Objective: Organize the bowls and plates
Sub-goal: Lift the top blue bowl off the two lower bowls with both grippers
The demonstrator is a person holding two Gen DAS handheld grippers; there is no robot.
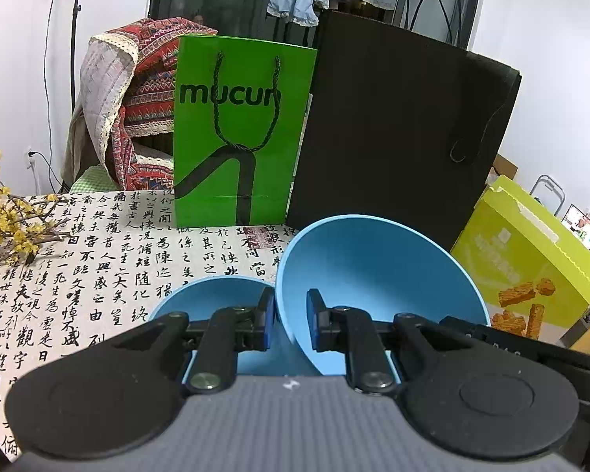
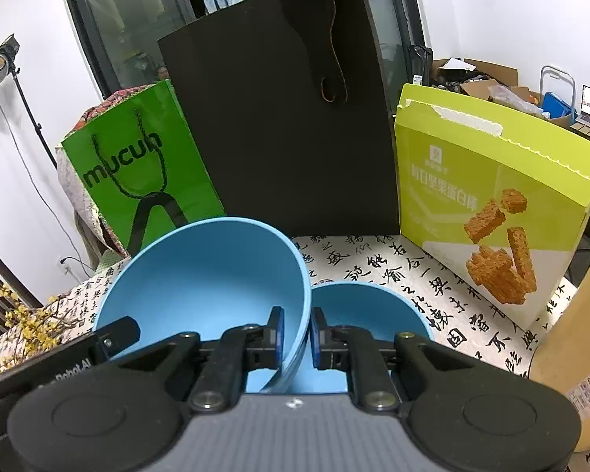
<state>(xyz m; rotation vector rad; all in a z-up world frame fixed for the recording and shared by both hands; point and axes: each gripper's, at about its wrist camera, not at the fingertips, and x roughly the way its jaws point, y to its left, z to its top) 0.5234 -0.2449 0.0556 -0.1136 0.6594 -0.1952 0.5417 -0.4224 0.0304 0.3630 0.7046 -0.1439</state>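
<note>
A large blue bowl (image 1: 373, 267) is tilted up above the calligraphy cloth. My left gripper (image 1: 291, 320) is shut on its left rim, one pad inside the wall and one outside. In the right wrist view the same bowl (image 2: 204, 271) fills the left half. My right gripper (image 2: 297, 334) is shut on its right rim. A second, smaller-looking blue bowl (image 1: 216, 295) sits lower, partly hidden behind the fingers. It shows at the left in the left wrist view and at the right (image 2: 365, 306) in the right wrist view.
At the back stand a green "mucun" paper bag (image 1: 236, 129), a tall black bag (image 1: 393, 137) and a yellow-green snack box (image 2: 491, 196). A branch of yellow flowers (image 1: 8, 216) lies at the far left. A tan object (image 2: 570, 334) stands at the right edge.
</note>
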